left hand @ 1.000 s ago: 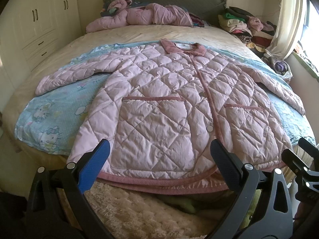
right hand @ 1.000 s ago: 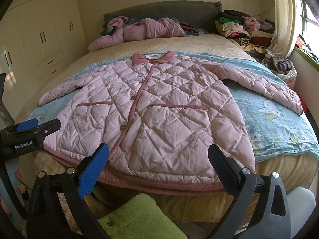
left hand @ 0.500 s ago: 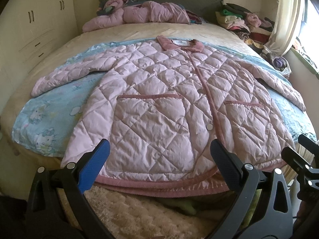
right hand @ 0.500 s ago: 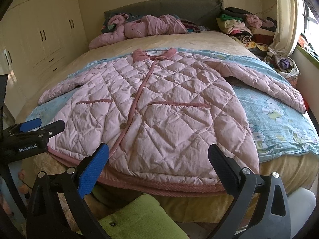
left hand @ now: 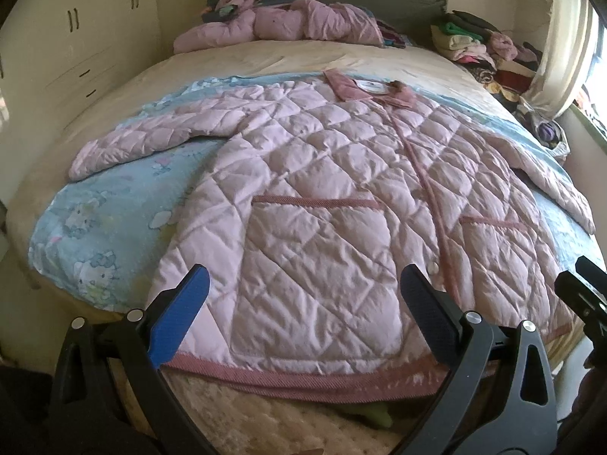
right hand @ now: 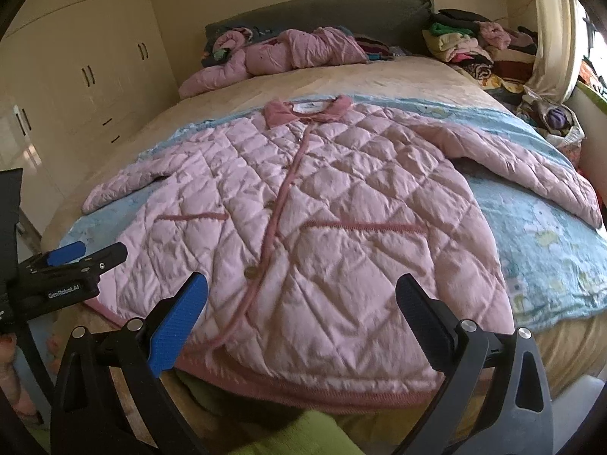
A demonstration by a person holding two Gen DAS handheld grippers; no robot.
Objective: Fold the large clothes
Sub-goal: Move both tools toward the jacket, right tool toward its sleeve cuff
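We hold the left gripper point(left hand: 303, 292) and right gripper point(right hand: 301, 299) with jaws wide, empty; the pink quilted coat point(left hand: 341, 197) hem overhangs the bed point(left hand: 265, 57), its underside hidden

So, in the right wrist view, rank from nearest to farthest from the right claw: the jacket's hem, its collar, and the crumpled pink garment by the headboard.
From the right claw:
1. Hem of the quilted jacket, at the bed's near edge, just below the claw.
2. Collar, mid-bed, straight ahead.
3. Crumpled pink garment, at the headboard, slightly left.
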